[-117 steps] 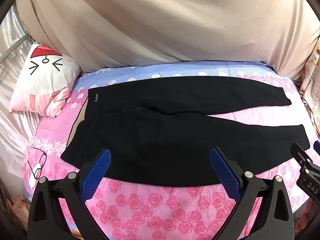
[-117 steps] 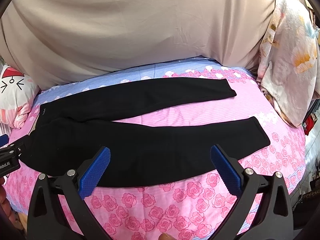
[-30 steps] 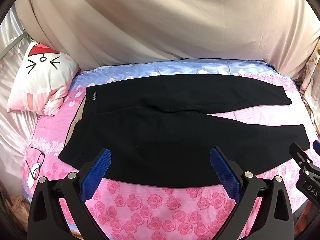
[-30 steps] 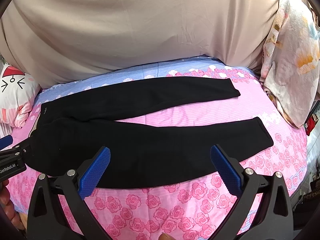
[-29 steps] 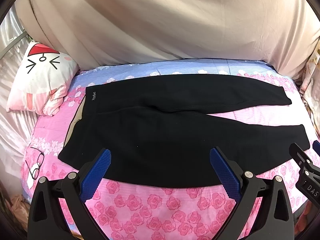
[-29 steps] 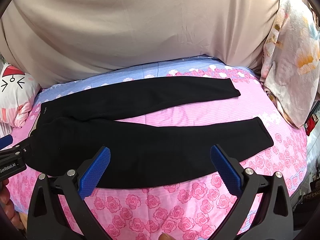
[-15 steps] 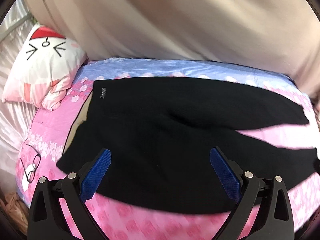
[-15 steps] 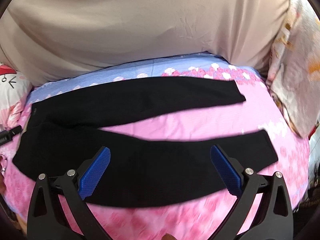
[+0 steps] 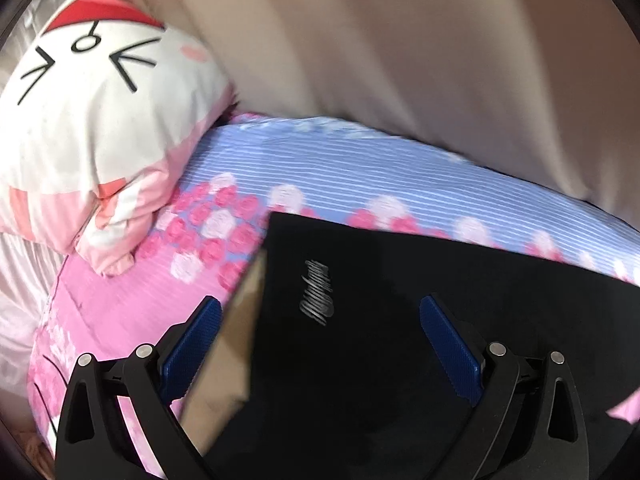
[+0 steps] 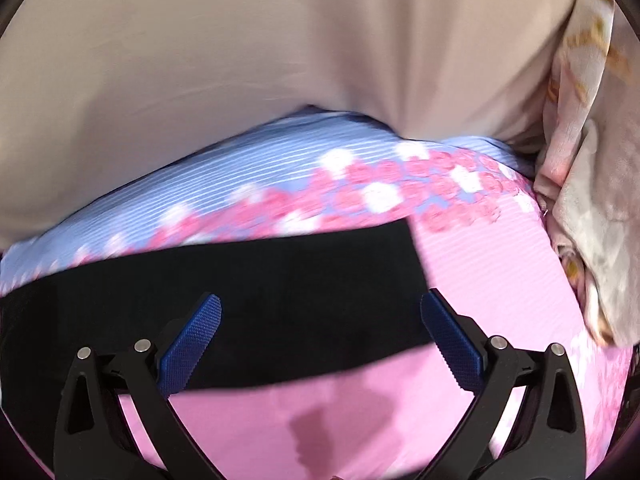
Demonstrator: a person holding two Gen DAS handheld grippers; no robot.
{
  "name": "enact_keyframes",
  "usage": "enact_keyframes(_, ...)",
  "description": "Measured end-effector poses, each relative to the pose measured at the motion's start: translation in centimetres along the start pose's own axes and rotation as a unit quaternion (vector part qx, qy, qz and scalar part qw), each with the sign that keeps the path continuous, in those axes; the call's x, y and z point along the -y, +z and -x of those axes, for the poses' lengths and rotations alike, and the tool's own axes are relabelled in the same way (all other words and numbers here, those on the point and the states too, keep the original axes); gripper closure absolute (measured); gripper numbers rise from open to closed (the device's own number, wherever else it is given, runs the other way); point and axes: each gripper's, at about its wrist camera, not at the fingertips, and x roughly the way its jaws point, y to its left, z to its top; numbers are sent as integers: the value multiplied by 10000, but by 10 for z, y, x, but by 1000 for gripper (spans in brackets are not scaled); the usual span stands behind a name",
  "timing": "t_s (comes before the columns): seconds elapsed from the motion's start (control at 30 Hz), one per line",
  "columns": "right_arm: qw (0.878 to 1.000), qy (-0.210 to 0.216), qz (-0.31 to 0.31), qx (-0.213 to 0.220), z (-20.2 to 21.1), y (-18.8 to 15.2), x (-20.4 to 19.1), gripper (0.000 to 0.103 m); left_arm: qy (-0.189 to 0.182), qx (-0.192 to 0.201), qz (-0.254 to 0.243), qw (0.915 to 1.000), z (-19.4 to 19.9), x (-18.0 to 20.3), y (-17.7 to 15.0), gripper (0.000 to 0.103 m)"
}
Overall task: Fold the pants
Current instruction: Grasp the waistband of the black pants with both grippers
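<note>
Both views closed in fast since the frames a second back: then the whole pants lay in sight from a standoff, now each camera filled with one end, blurred by motion. Left gripper had dropped over the far waist corner; right gripper had dropped over the far leg's cuff end. Neither touched cloth yet, as far as the blur allowed. Both sets of jaws stood wide apart, nothing between the blue pads.

Judgement: the approach phase was ending; a two-point pinch on waist and cuff of the far leg looked the likely opening for a lengthwise fold, leg over leg. No fold made yet.

Pants: black, matte, soft knit by the look, lying flat on the bed with its pink-and-blue floral sheet. Waistband toward the pillow, a pale lining showing at the opening, a small script logo near the corner. Far leg lay straight, its cuff cut square, few wrinkles. Thin cloth lying flush; pads would need to press into the sheet to catch an edge.
</note>
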Motion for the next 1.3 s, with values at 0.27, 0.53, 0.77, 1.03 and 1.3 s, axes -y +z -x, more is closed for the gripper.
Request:
enact_keyframes(0.27,9995,-29,42,-326,-64,36,40,5,120,-275,198,9994,-55,-36,24,5)
enact_keyframes(0.53,9974,30,97,-718,-106,44,44,23,-212,-464,67,9987,-92,-38,26,5)
enact_keyframes(0.77,9989,33,209,-413,-110,40,46,27,-438,-481,6,9979,-108,-51,28,5)
enact_keyframes(1.03,9991,-106,287,-298,-99,33,38,66,-797,-530,-170,9953,-132,-42,49,6)
enact_keyframes(1.3,9985,-206,430,-258,-87,28,16,87,-782,-343,-796,9932,-113,-18,41,78)
